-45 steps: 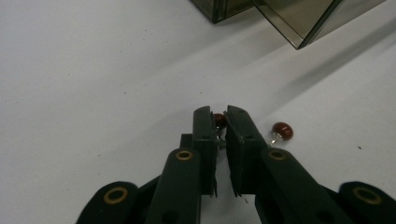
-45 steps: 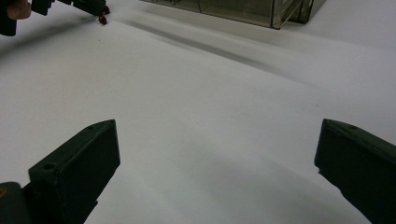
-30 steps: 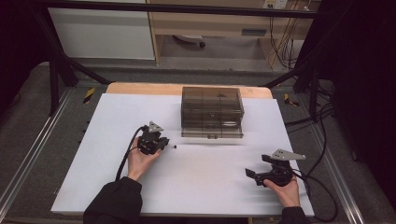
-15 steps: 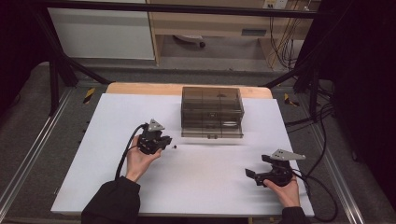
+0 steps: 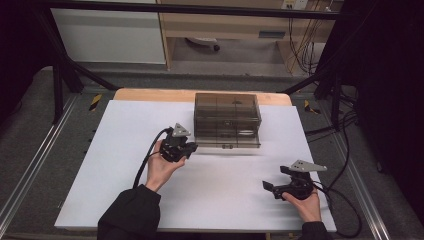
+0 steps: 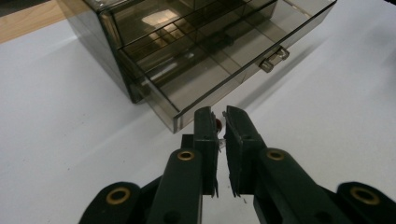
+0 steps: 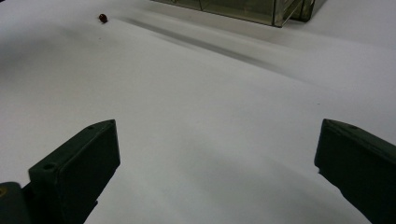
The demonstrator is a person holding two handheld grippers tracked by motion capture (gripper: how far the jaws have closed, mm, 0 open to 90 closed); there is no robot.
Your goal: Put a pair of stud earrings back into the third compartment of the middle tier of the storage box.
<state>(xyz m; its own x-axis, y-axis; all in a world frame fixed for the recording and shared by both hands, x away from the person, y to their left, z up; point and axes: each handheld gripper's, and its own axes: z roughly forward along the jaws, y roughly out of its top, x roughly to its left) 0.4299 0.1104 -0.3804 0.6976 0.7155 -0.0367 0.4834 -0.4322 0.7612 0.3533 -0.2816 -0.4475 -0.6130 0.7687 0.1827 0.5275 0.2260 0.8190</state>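
Note:
A smoky clear drawer box [image 5: 227,117] stands at the back middle of the white table sheet [image 5: 115,165]. Its bottom drawer [image 6: 210,74] is pulled out, with a small handle [image 6: 273,59] on the front. My left gripper [image 5: 192,148] hovers by the box's left front corner, just short of the open drawer. In the left gripper view it [image 6: 221,119] is shut, with a small red piece [image 6: 218,124] between the tips. My right gripper [image 5: 274,180] rests low at the front right, jaws wide apart [image 7: 217,149], nothing between them. Another small dark red piece [image 7: 102,18] lies on the sheet.
The table's wooden back edge [image 5: 150,94] runs behind the box. Metal rails [image 5: 30,165] border the table on both sides. The right gripper's cable [image 5: 345,220] loops off the front right corner. Open sheet lies between the two hands.
My left gripper has risen and moved right, closer to the drawer box's front corner. The right gripper has stayed where it was.

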